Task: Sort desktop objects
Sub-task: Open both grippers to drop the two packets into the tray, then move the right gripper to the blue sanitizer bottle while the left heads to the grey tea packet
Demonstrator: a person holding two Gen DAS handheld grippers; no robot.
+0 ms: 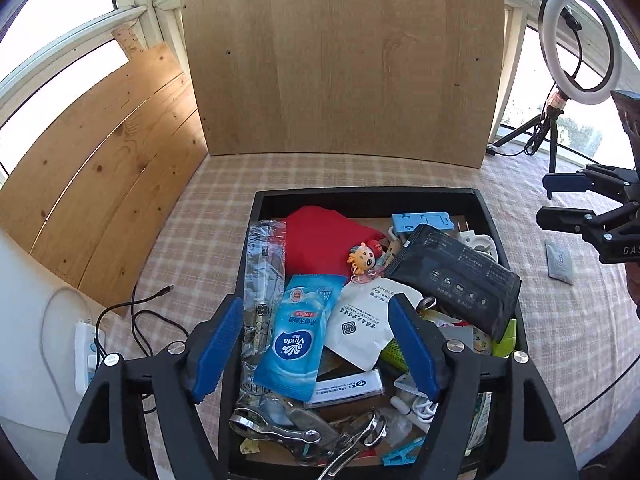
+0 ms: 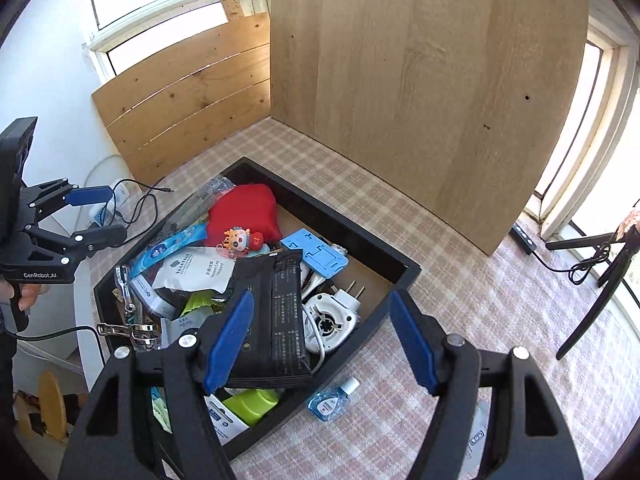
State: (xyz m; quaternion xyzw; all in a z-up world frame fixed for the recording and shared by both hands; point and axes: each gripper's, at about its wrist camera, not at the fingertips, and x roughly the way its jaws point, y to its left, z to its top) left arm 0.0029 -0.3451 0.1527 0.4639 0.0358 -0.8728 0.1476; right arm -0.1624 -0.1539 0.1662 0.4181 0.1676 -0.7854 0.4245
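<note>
A black tray [image 1: 368, 197] [image 2: 344, 226] on the checked tablecloth is full of clutter: a red pouch [image 1: 324, 240] [image 2: 244, 210], a blue Vinda wipes pack [image 1: 294, 340], a black wipes pack [image 1: 460, 276] [image 2: 276, 312], a white sachet [image 1: 360, 324], a small doll keychain [image 1: 364, 258] [image 2: 240, 240], a blue phone stand [image 1: 422, 222] [image 2: 314, 254] and a white charger [image 2: 330, 316]. My left gripper [image 1: 316, 320] is open and empty above the tray's near side. My right gripper [image 2: 322, 312] is open and empty above the tray's right edge.
A small blue bottle [image 2: 332, 400] lies on the cloth just outside the tray. A white sachet [image 1: 560, 260] lies on the cloth at the right. A wooden board [image 1: 344, 60] stands behind the tray. A ring light on a tripod [image 1: 576, 48] stands far right. A power strip with cables [image 1: 90, 356] is at left.
</note>
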